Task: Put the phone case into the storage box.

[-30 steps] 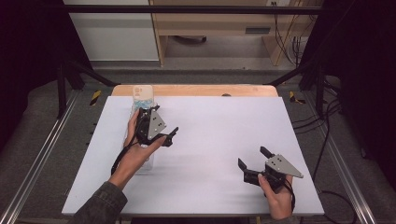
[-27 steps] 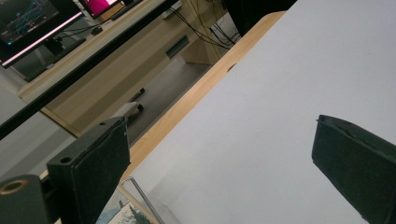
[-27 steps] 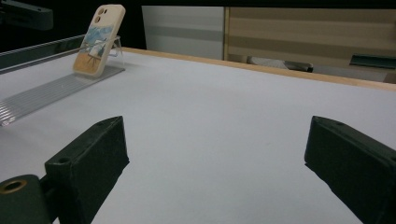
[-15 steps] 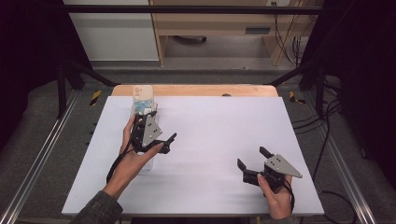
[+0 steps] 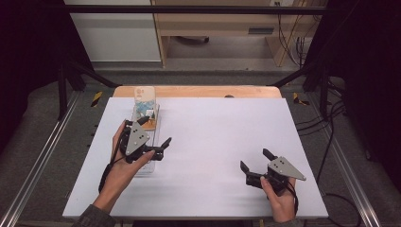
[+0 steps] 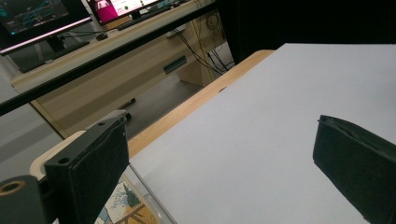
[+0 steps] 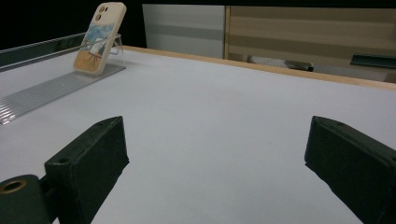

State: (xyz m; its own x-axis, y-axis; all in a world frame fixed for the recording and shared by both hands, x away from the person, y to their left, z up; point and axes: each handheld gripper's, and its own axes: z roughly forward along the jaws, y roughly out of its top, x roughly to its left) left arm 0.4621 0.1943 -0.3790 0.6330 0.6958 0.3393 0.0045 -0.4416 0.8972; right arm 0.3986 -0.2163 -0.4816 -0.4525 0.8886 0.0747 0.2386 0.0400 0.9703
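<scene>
High view: the left gripper [image 5: 158,145] was seen held above the near end of a clear acrylic stand [image 5: 147,166] at the left of the white table [image 5: 217,142], its jaws spread wide with nothing between them. In the left gripper view the same jaws stood well apart, with a corner of the stand and a strip of printed picture just below the left jaw. The phone case [image 5: 144,105] was propped upright on the far part of the stand, tilted back against its rest; in the right gripper view the phone case [image 7: 100,37] was seen leaning there, camera cut-out uppermost. The right gripper [image 5: 257,166] was held low near the table's near right corner, jaws likewise spread and empty, well apart from the stand.

The case was judged to be already placed on the stand and released; only withdrawal of the hands appeared to remain.

Compared with the frame one second earlier, the left gripper had been drawn back toward the person, away from the case. The right gripper had been kept where it was.
</scene>
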